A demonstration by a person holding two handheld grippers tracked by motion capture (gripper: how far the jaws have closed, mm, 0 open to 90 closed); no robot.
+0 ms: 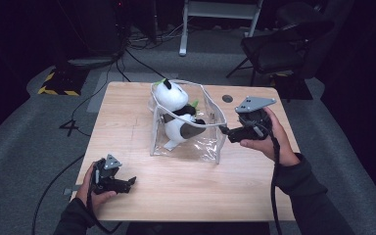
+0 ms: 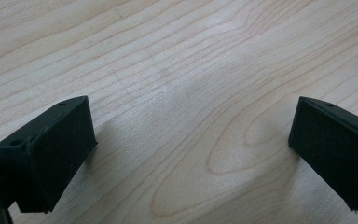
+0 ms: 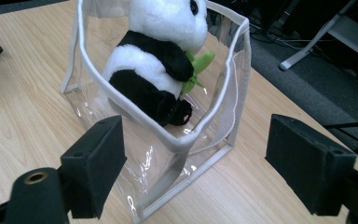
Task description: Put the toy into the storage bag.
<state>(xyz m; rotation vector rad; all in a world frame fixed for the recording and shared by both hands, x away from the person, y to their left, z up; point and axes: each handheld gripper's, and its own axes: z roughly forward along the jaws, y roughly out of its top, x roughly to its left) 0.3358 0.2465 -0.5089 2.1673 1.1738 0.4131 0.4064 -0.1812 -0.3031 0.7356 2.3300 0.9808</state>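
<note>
My right gripper (image 1: 224,130), jaws apart and holding nothing, faces the clear bag's (image 3: 168,179) rim at its 3 o'clock, lined up to pinch it. The panda (image 1: 176,112) sits inside, mid-table. My left gripper (image 1: 131,181) waits open at 7 o'clock over bare table (image 2: 182,84), with free room around it.

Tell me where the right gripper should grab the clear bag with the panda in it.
Probably the white-trimmed rim of the clear bag, at the corner nearest the right gripper. It stands up stiff and thin, right before the open jaws; the plush panda leans clear of it.
</note>
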